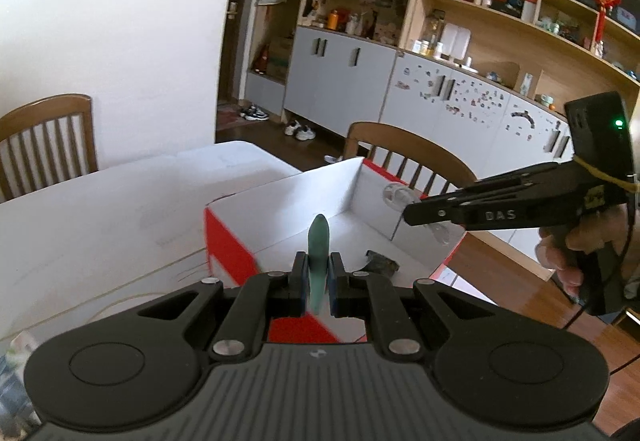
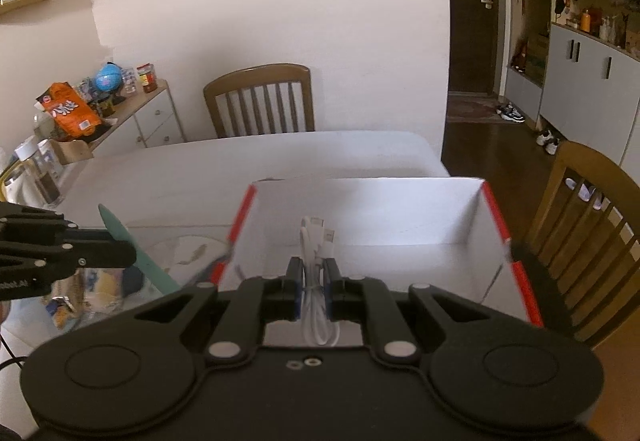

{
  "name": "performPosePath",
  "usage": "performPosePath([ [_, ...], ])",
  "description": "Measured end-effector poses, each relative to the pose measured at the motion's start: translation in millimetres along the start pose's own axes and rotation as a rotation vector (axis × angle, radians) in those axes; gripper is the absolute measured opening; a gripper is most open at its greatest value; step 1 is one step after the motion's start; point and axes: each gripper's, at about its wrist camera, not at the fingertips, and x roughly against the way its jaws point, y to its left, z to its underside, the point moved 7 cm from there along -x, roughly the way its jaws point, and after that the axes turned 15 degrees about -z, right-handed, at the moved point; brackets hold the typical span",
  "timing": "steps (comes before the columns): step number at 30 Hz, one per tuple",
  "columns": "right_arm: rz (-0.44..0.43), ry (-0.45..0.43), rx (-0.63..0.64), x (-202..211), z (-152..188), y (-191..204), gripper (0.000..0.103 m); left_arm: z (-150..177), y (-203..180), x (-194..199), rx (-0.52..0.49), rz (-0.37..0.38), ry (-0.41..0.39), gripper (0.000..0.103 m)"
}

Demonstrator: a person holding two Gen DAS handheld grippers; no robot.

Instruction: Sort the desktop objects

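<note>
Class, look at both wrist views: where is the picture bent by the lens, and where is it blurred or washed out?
Left wrist view: the shelving and wall edge bow into curves; the red-and-white box edge smears slightly; the green flat piece in the left gripper reads fairly sharp. Right wrist view: corners darken, the table looks washed out, the white cable looks soft.

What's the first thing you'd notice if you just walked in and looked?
Probably the red-and-white box on the white table, with both grippers poised at it. The left gripper pinches a flat green tool, and the right gripper clamps a bundled white cable. A small dark lump already lies inside the box.
</note>
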Motion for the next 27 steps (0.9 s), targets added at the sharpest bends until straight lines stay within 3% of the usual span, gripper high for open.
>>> performPosePath([
  [9,0.014,0.023,0.007,-13,-6,-35,0.010,-6,-23,-36,-0.037,0.033,0.079,0.009],
  [27,0.050,0.131,0.010,-45,0,-80,0.010,11,-63,-105,-0.243,0.077,0.377,0.009],
])
